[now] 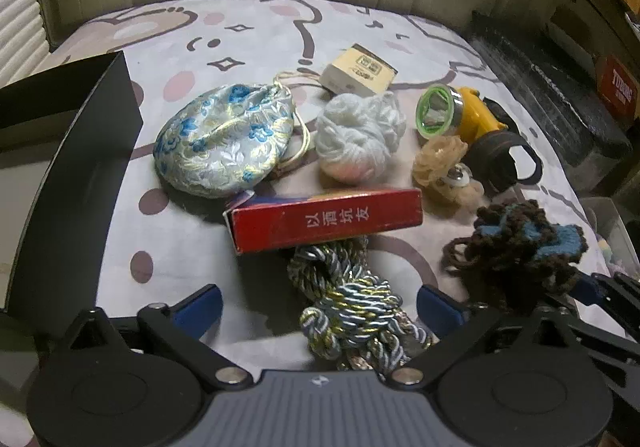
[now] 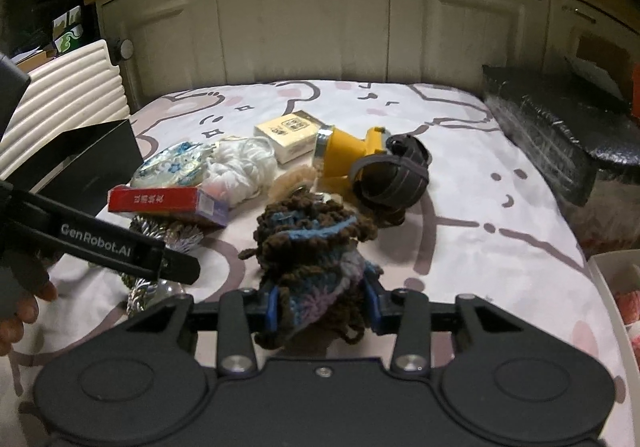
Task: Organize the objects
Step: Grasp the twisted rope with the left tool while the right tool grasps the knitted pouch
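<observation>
Knitted bundle (image 2: 316,259) pinched in the right gripper (image 2: 322,303); twisted cord (image 1: 352,307) between the wide-open left fingers (image 1: 200,307).

The right wrist view shows the brown-and-blue knit pressed between narrowed blue pads, just above the patterned sheet (image 2: 480,207); the left wrist view only catches that bundle at its right edge. There the left gripper (image 1: 320,307) straddles the cord without touching it, beside the red box (image 1: 326,219). Beyond lie a brocade pouch (image 1: 226,139), white yarn (image 1: 358,137), a small cream box (image 1: 360,73) and a yellow headlamp (image 1: 472,115). A black box (image 1: 72,151) stands at the left. Only the right view shows a hand (image 2: 24,311) behind the left gripper.
</observation>
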{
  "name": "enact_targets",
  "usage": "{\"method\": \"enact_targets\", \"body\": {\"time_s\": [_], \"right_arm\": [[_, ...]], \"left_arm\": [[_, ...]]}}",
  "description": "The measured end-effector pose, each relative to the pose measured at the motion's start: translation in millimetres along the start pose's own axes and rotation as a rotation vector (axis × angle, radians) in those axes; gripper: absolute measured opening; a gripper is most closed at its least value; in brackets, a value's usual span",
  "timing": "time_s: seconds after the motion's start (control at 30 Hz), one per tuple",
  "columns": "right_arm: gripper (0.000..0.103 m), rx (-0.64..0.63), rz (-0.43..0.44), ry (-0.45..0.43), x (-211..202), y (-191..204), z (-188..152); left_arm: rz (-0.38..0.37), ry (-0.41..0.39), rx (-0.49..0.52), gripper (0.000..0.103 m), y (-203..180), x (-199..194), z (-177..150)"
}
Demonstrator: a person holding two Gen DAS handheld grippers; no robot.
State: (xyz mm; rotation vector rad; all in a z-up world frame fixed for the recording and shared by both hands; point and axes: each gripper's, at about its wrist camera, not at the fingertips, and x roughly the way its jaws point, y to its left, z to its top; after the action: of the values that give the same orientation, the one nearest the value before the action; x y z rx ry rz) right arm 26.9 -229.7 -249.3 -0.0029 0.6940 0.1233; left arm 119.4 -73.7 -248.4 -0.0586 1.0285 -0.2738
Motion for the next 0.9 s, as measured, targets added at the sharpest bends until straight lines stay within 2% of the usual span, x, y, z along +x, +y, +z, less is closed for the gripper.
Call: {"method": "enact_targets", "body": {"time_s": [0.03, 0.07, 0.13, 0.17, 0.2, 0.4, 0.53, 0.73, 0.9], "right_arm": [[0.041, 0.001, 0.002, 0.007, 0.1, 1.6, 0.3], [0.041, 0.005, 0.004, 0.013, -0.1, 3.8, 0.4], [0.041, 0.026, 0.014, 0.028, -0.4, 6.9, 1.9], [0.041, 0.037, 0.020, 0.033, -0.6, 9.0, 3.2], [0.041, 0.044, 0.026, 0.038, -0.7, 10.9, 4.2], [0.042, 0.037, 0.064, 0.102, -1.1, 28.9, 10.9], [0.046, 0.006, 0.057, 0.122, -0.1, 37.4, 12.0], [0.049, 0.007, 0.053, 0.146, 10.3, 34.6, 20.5], [0.041, 0.018, 0.077, 0.157, 11.7, 28.8, 24.1]], "left_arm": [[-0.001, 0.008, 0.010, 0.092, 0.7, -2.0, 0.3], [0.006, 0.013, 0.024, 0.084, 1.0, -3.4, 0.3], [-0.039, 0.022, 0.047, 0.068, 4.0, -8.2, 1.0], [-0.070, 0.029, 0.040, 0.055, 6.2, -11.2, 1.0], [-0.095, 0.042, 0.036, 0.048, 7.9, -13.6, 1.0], [-0.092, 0.122, 0.092, 0.047, 15.0, -23.5, -1.8], [-0.096, 0.185, 0.090, 0.047, 28.4, -28.9, -5.6], [-0.077, 0.202, 0.084, 0.047, 36.2, -29.5, -7.4], [-0.082, 0.200, 0.079, 0.046, 38.5, -31.4, -6.7]]}}
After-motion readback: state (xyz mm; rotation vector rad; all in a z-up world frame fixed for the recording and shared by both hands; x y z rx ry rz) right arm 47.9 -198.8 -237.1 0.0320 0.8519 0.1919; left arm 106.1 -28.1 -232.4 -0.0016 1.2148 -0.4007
